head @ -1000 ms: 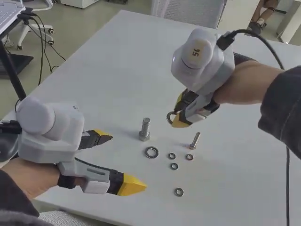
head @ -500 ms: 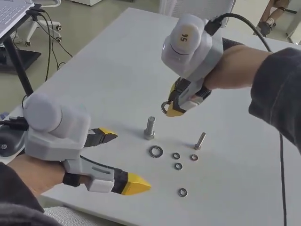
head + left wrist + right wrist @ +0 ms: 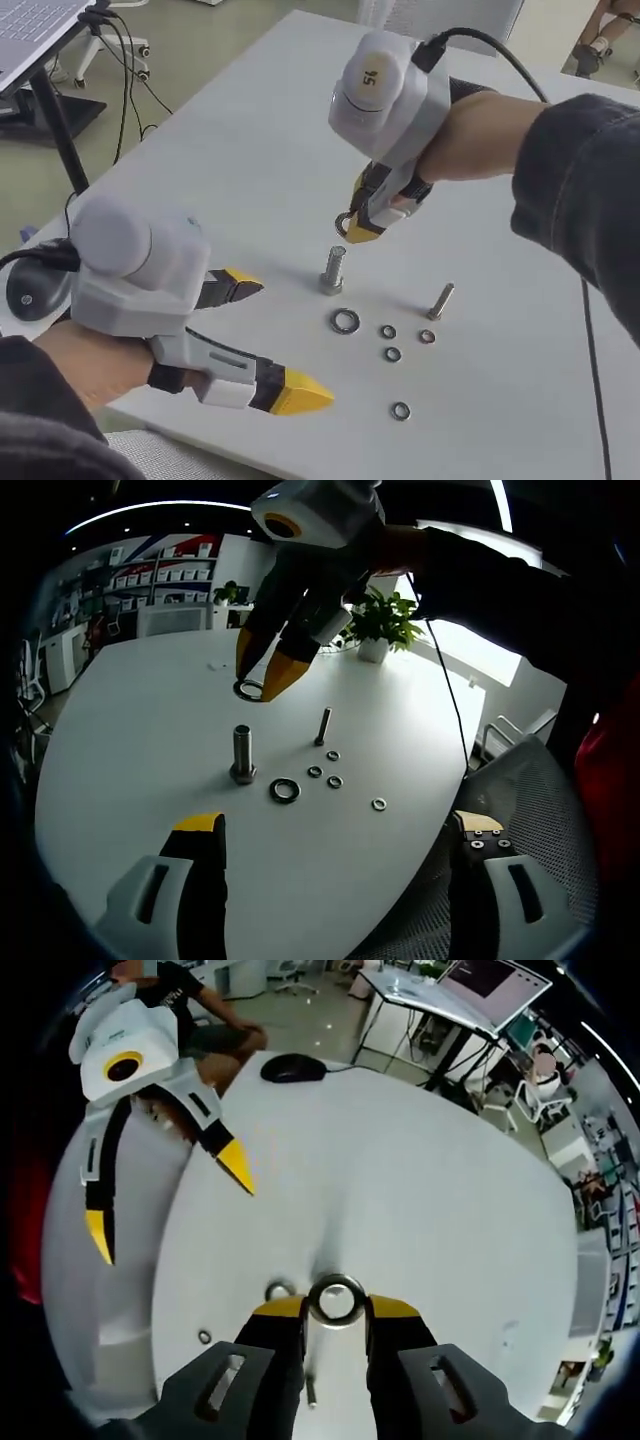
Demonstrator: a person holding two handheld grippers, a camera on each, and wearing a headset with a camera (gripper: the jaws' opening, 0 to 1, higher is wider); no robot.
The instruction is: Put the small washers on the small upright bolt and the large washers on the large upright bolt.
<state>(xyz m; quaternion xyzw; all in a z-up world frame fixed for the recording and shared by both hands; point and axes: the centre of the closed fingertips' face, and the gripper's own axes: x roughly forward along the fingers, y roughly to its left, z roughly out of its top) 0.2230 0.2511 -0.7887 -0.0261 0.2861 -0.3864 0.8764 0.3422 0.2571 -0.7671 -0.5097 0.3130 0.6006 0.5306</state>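
Pinching 1 large washer (image 3: 343, 223), right gripper (image 3: 355, 232), centre | left gripper (image 3: 278, 340) spread, lower left | table (image 3: 250, 150): 2 bolts (image 3: 334, 270), 1 loose washer (image 3: 345, 321), 4 small washers (image 3: 388, 331)

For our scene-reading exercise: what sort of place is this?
Probably an open-plan office or lab: a large white table, a laptop on a nearby desk, and a potted plant by a bright window.

Head view looks down; tool views face each other across table (image 3: 250, 150).
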